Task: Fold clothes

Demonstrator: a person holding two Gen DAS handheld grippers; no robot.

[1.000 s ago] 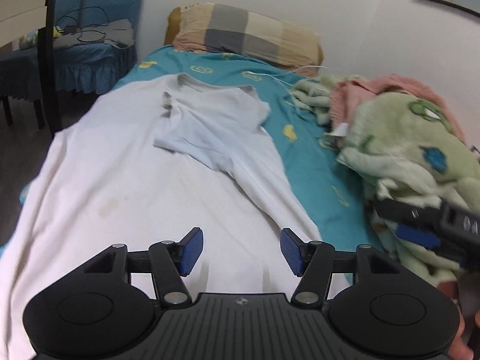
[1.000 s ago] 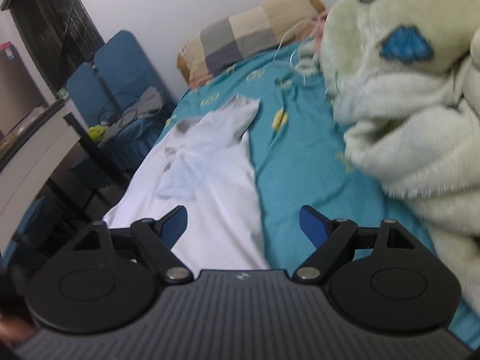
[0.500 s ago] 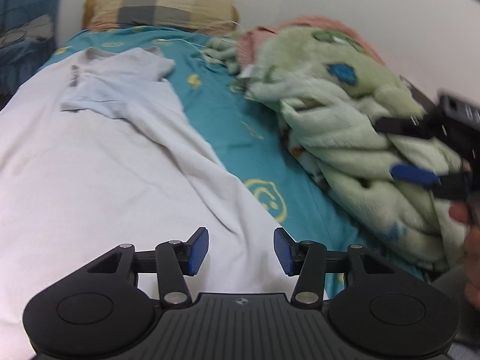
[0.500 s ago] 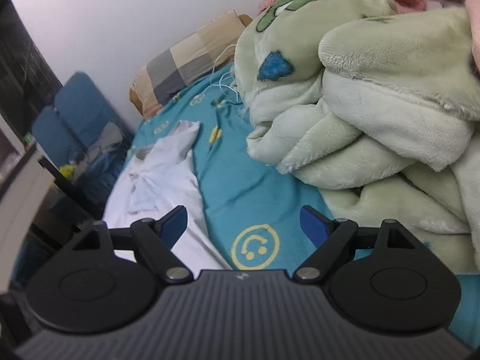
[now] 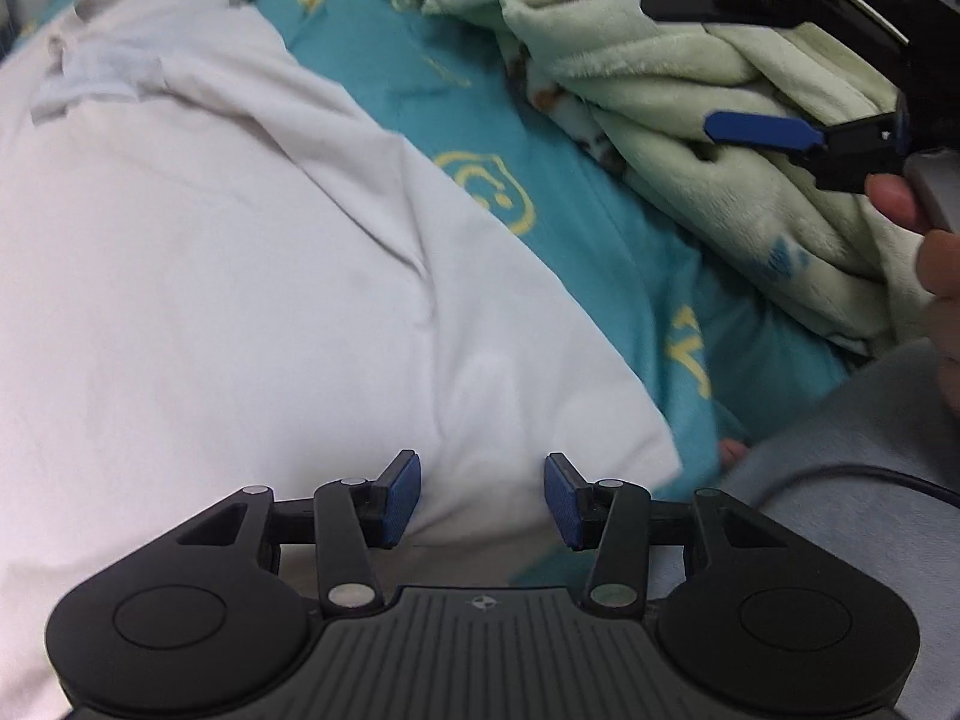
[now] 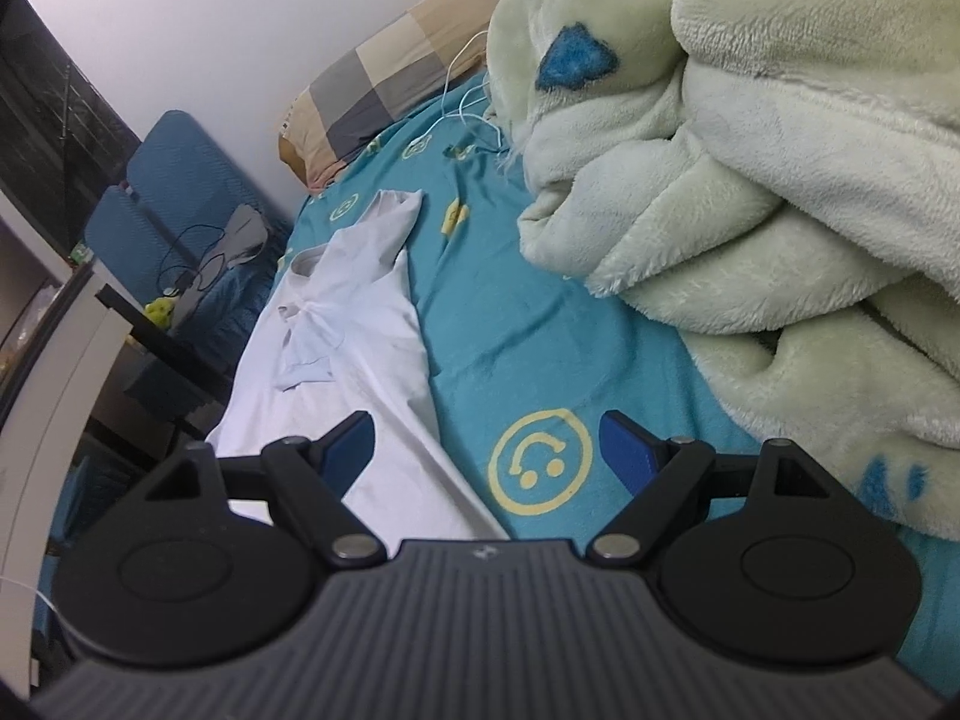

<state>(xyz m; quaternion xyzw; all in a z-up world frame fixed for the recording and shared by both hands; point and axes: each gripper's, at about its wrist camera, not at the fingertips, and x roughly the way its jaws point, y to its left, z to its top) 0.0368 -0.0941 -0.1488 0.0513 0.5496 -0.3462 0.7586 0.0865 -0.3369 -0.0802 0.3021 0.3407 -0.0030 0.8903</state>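
1. Only the right wrist view gets the far end of the bed: checked pillow at upper centre, blue chairs at left. The left wrist view alone catches a hand at the right edge, holding the right tongs.
2. Left tongs hang low over the near corner of the white shirt, blue pads parted, nothing between them. Right tongs gape wide and empty above the smiley-print teal sheet.
3. The shirt lies spread along the bed's left side; its right edge leaves a bare strip of sheet before the green fleece blanket piled on the right.
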